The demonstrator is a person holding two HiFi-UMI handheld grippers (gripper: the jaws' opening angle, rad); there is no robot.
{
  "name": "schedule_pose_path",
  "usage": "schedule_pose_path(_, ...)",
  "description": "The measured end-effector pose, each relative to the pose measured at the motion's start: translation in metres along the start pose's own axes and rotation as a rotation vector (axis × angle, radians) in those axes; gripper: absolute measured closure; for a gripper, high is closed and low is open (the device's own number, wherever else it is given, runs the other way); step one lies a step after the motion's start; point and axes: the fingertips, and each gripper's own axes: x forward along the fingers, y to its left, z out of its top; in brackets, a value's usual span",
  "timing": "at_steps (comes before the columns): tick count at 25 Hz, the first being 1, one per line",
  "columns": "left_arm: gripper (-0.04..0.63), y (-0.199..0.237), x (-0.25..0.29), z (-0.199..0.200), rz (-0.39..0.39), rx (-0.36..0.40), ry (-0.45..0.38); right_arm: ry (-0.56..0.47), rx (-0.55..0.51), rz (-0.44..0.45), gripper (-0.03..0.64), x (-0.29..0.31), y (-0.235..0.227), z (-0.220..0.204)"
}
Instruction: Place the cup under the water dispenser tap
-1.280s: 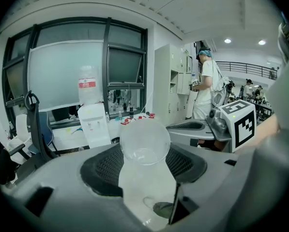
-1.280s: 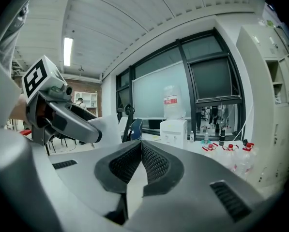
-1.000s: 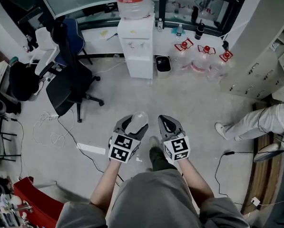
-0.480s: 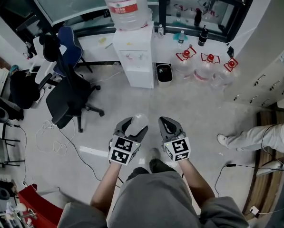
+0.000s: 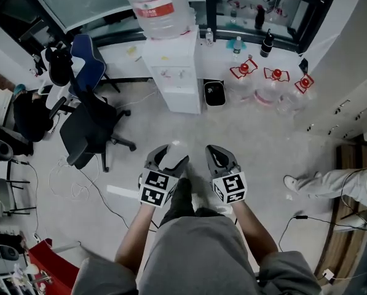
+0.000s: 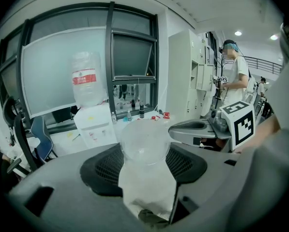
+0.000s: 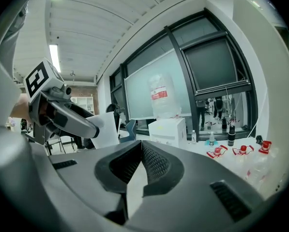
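On the left gripper [image 5: 169,157], the fingers [image 6: 185,164] are clamped on the clear plastic cup [image 6: 145,146]. On the right gripper [image 5: 219,160], the fingers [image 7: 156,164] are pressed together with nothing between them. Both hang over the floor, well apart from the water dispenser [image 5: 174,72] by the window. This looks like the carry step. Next the cup must be brought up to the dispenser and set beneath a tap, too small to make out here.
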Motion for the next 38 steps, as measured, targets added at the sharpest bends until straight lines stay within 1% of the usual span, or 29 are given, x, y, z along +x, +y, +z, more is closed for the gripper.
schedule_pose_path(5, 0.319, 0.021, 0.025, 0.007, -0.008, 0.006, 0.007, -0.002, 0.009, -0.011, 0.604, 0.027, -0.017, 0.0)
schedule_pose_path(12, 0.319, 0.061, 0.07, 0.024, -0.042, 0.009, 0.02, 0.018, 0.025, -0.048, 0.604, 0.076, -0.046, 0.003)
schedule_pose_path(18, 0.319, 0.101, 0.12, 0.038, -0.096, 0.011, 0.049, 0.046, 0.045, -0.105, 0.604, 0.127, -0.082, 0.005)
schedule_pose_path(28, 0.319, 0.18, 0.186, 0.063, -0.16, 0.012, 0.084, 0.078, 0.065, -0.15, 0.604, 0.22, -0.119, 0.021)
schedule_pose_path(30, 0.319, 0.191, 0.197, 0.066, -0.171, 0.013, 0.089, 0.097, 0.069, -0.157, 0.604, 0.233, -0.125, 0.019)
schedule_pose_path(33, 0.319, 0.205, 0.211, 0.067, -0.182, 0.012, 0.098, 0.097, 0.07, -0.169, 0.604, 0.251, -0.133, 0.021)
schedule_pose_path(38, 0.319, 0.219, 0.233, 0.068, -0.193, 0.009, 0.111, 0.117, 0.081, -0.177, 0.604, 0.271, -0.145, 0.017)
